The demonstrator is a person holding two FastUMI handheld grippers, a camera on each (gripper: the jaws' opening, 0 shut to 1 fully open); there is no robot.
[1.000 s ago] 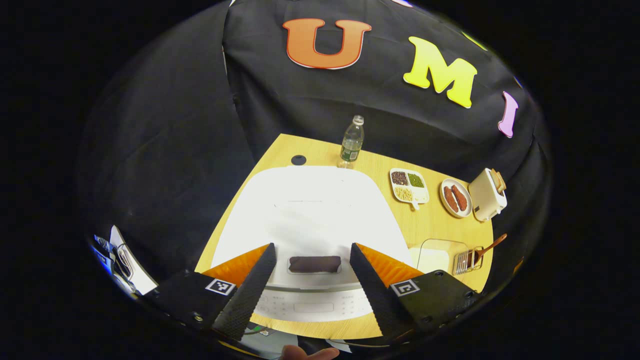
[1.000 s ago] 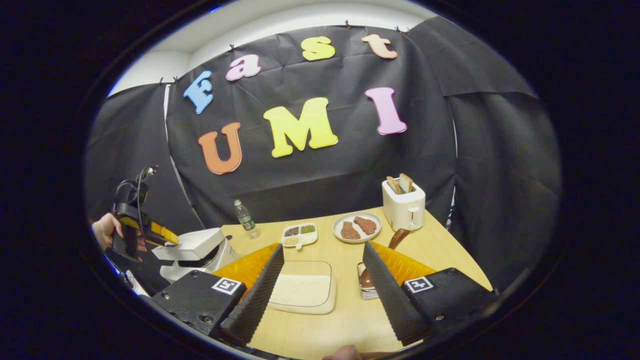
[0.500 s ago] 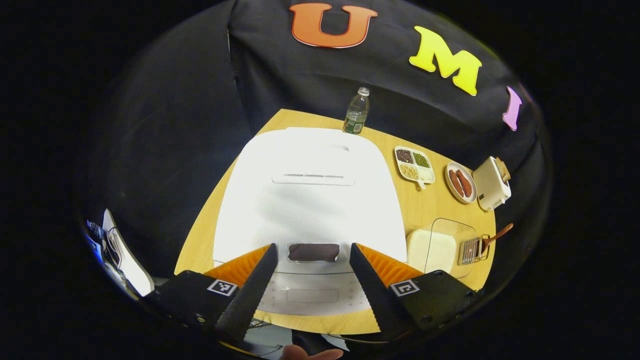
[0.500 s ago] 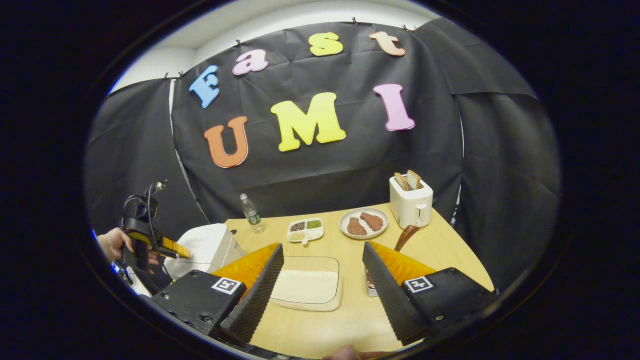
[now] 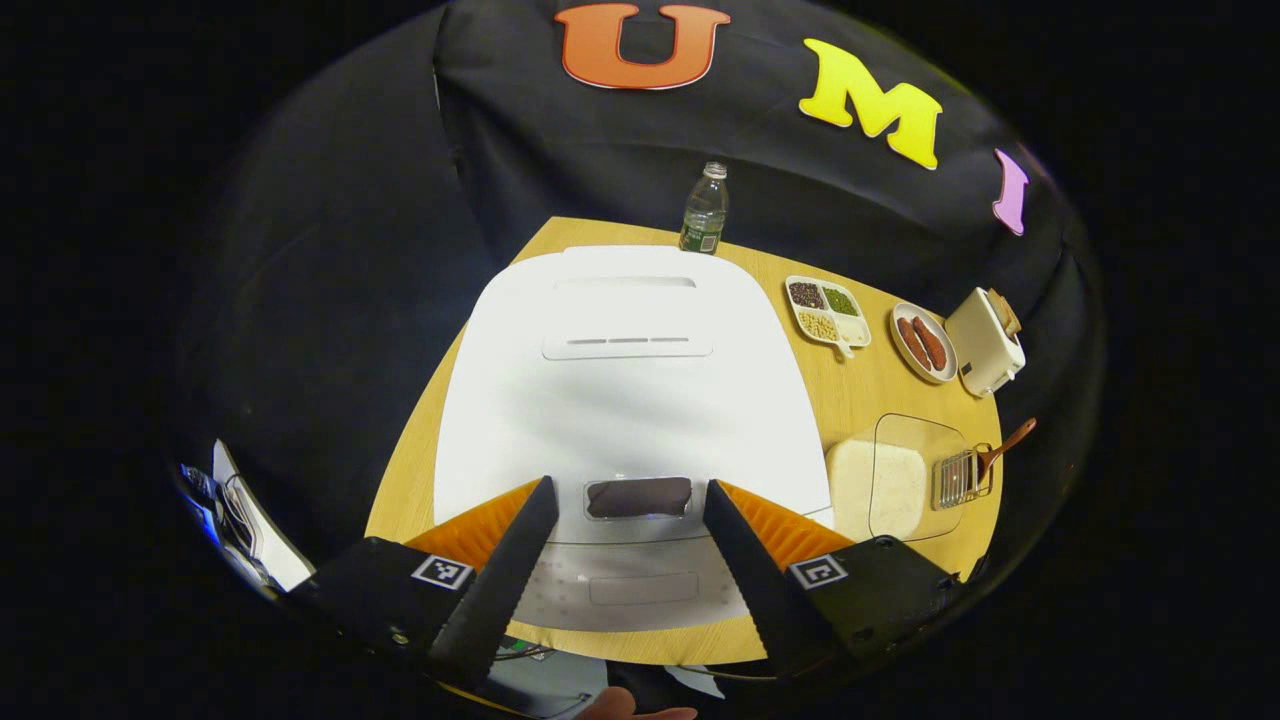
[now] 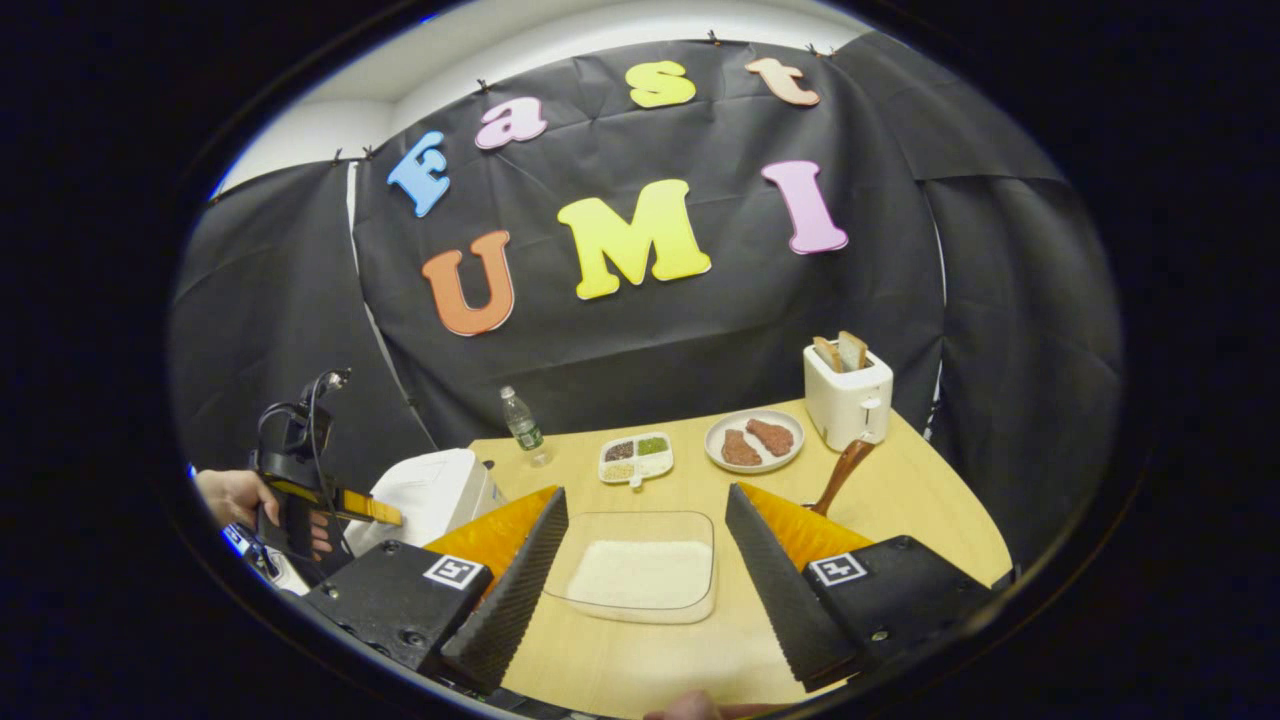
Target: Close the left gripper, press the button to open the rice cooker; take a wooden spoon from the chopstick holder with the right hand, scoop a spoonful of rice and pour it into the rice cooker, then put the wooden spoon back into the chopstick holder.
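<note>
The white rice cooker (image 5: 640,400) stands under my left gripper (image 5: 628,487) with its lid down. Its dark button (image 5: 638,497) lies between the tips of my open fingers, a little below them, and nothing is held. To the right sit the glass container of rice (image 5: 890,480) and the wire chopstick holder (image 5: 958,478) with the wooden spoon (image 5: 1005,448) leaning out of it. My right gripper (image 6: 646,494) hangs open over the rice container (image 6: 640,570). The spoon handle (image 6: 840,475) rises behind my right finger, which hides the holder. A hand holds the left gripper (image 6: 320,490) above the cooker (image 6: 430,495).
Along the back of the wooden table (image 6: 900,500) stand a water bottle (image 6: 522,425), a divided dish of beans (image 6: 636,458), a plate with two brown pieces (image 6: 755,440) and a white toaster (image 6: 847,395) with bread. The table edge runs close on the right.
The left gripper has moved forward over the cooker lid, still open around the button. The right gripper has shifted, so the rice container is centred between its fingers and more of the spoon handle shows.
</note>
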